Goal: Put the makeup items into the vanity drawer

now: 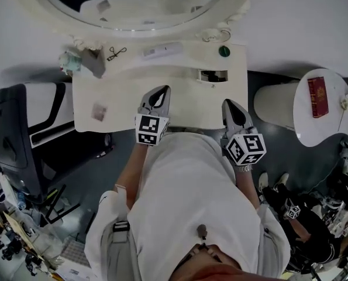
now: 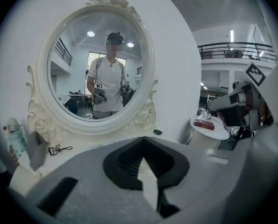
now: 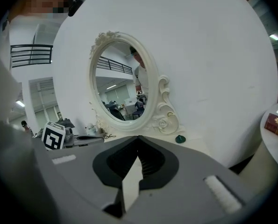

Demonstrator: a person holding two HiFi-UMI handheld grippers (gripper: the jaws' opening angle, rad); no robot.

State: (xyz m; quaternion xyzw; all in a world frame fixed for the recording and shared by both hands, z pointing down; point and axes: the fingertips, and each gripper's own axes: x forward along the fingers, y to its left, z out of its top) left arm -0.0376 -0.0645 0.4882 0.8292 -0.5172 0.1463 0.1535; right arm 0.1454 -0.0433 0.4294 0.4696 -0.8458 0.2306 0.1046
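The white vanity top point(image 1: 179, 81) carries a black eyelash curler point(image 1: 116, 52) point(image 2: 59, 149), a grey item point(image 1: 95, 61), a pale green bottle point(image 1: 70, 61) point(image 2: 16, 136), a white flat tube point(image 1: 162, 51) and a dark green round lid point(image 1: 224, 51) point(image 3: 180, 139). A small pale item point(image 1: 99, 110) lies near the front left edge. My left gripper point(image 1: 161, 92) point(image 2: 143, 140) hangs over the front middle of the top, shut and holding nothing. My right gripper point(image 1: 230, 105) point(image 3: 138, 138) is at the front right corner, jaws together and empty. No drawer is seen open.
An oval mirror point(image 1: 133, 4) stands at the back of the vanity. A small dark recess point(image 1: 213, 75) sits in the top near the right. A round white side table point(image 1: 328, 107) with a red book point(image 1: 317, 96) stands to the right. A black-and-white chair point(image 1: 27, 127) is on the left.
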